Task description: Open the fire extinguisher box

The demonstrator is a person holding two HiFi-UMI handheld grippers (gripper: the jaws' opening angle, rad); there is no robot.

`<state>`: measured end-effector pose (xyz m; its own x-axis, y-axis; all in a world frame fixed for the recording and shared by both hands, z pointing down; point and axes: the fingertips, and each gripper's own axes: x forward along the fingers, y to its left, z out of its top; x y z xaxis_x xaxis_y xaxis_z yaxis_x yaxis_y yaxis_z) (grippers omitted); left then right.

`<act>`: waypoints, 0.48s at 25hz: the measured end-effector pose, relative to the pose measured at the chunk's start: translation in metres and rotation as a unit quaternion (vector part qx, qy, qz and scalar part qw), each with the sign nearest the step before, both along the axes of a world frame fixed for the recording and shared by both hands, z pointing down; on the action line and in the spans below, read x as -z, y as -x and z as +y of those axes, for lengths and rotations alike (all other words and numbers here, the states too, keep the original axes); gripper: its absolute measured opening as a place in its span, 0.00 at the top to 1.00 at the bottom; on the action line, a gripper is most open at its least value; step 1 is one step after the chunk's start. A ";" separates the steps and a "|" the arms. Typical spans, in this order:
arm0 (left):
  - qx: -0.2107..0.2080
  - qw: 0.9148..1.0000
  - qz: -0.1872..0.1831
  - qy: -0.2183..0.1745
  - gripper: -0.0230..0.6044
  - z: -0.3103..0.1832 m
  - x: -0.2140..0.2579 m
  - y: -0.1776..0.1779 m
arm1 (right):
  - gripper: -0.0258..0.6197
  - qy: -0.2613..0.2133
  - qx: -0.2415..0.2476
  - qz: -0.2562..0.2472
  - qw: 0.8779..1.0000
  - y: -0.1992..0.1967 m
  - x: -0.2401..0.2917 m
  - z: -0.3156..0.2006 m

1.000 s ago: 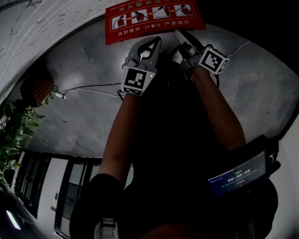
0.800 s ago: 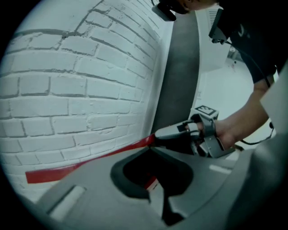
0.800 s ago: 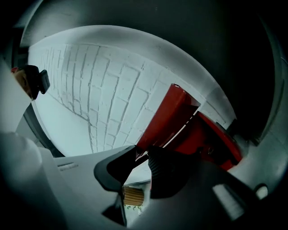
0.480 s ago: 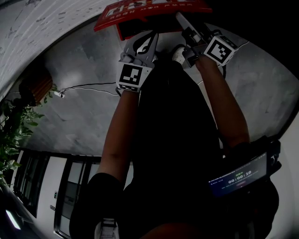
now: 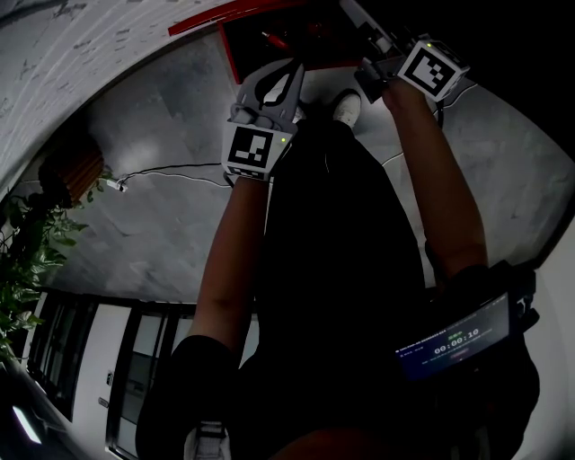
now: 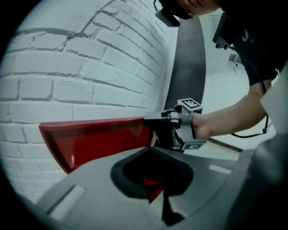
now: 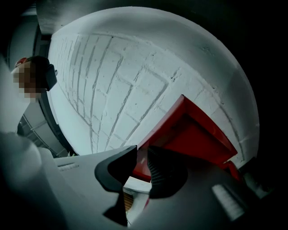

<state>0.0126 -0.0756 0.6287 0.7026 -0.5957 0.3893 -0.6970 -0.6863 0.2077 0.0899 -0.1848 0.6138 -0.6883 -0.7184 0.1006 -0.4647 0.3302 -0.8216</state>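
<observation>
The fire extinguisher box [image 5: 287,43] stands red against the white brick wall, its inside showing dark with something red in it. Its red lid [image 5: 238,16] is raised and shows edge-on; in the left gripper view the lid [image 6: 99,141] slants up from the wall. My right gripper [image 5: 352,11] is shut on the lid's front edge, and the red rim sits between its ribbed pads [image 7: 157,173]. From the side, the right gripper [image 6: 150,120] clamps the lid's corner. My left gripper [image 5: 296,70] hovers just before the box, shut with nothing in it.
Grey stone floor [image 5: 153,216] runs below the box, with a thin cable [image 5: 171,166] across it. A potted plant [image 5: 27,260] stands at the left. The person's white shoe [image 5: 346,106] is close to the box. A lit screen [image 5: 454,341] hangs at the waist.
The lid has swung up from flat, with its printed face showing, to edge-on. The right gripper rose with it toward the frame's top. The left gripper has hardly moved.
</observation>
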 end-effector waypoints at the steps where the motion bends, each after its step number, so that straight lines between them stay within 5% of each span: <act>1: 0.000 1.000 0.001 -0.001 0.96 0.000 0.002 0.000 | 0.84 0.000 -0.002 0.000 1.000 -0.001 0.000 -0.003; 12: 0.019 0.999 0.018 -0.018 0.96 -0.009 0.016 0.009 | 0.82 -0.001 -0.015 0.050 0.999 -0.013 -0.010 -0.008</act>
<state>0.0032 -0.0847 0.6123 0.6923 -0.6354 0.3420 -0.7153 -0.6669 0.2089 0.1031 -0.1930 0.6234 -0.6530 -0.7387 0.1671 -0.5547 0.3163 -0.7696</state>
